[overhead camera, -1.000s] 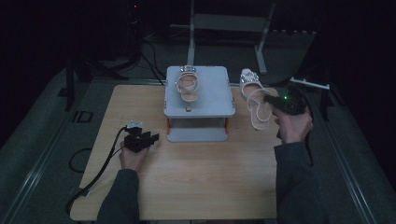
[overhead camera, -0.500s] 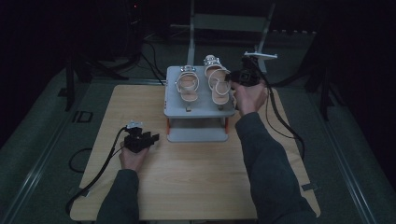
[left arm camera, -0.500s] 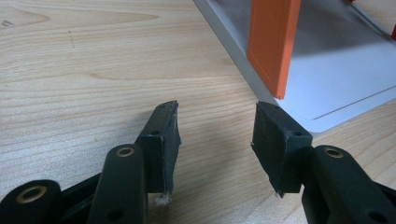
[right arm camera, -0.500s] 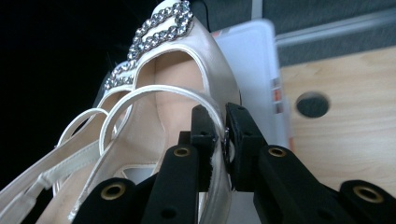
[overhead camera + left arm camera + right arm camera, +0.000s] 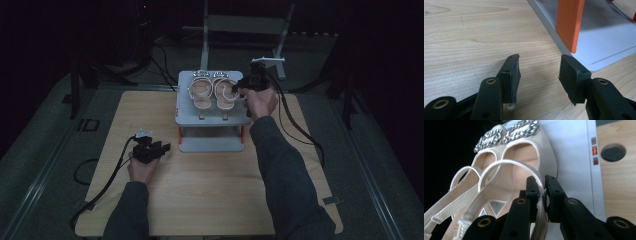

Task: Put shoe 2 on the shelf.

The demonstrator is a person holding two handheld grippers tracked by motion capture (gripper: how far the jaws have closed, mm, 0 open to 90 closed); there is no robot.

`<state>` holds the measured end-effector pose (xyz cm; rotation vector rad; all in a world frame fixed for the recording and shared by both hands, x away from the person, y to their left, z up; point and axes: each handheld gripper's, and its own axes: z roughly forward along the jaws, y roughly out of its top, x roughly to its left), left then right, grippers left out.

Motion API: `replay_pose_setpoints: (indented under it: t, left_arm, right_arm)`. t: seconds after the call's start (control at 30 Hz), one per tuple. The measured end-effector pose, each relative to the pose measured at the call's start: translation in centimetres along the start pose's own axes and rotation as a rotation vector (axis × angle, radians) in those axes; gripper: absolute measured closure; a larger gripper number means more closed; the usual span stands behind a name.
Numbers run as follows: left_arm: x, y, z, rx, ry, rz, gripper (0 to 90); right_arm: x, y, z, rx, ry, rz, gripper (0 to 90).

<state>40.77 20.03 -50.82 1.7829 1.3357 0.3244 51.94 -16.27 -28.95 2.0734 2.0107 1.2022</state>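
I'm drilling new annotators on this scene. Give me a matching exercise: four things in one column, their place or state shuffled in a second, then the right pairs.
Things:
1. left gripper
2. right gripper
3. left sandal
4. rack post

Places or states:
A. orange, upright on the grey base
B. shut on a sandal strap
C. open, low over the wooden table
D. lying free on top of the rack

Pairs: 1-C, 2-B, 3-D, 4-A

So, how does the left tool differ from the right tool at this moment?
The left tool is open and holds nothing; the right tool is shut on the sandal strap. The left tool sits low over the wooden table; the right tool is up at the grey rack. Both have black jaws.
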Motion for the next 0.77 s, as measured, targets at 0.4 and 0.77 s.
replay_pose_setpoints:
  t: [0.4,0.77]
  left_arm:
    - [0.0,0.0,0.0,0.002,-0.002,-0.001,50.7]
    - [0.0,0.0,0.0,-0.002,-0.001,0.002,50.4]
  right_arm:
    - [0.4,0.6,-0.8,-0.035,0.021,-0.110,54.6]
    - [0.7,0.0,-5.0,-0.304,0.110,-0.234,44.8]
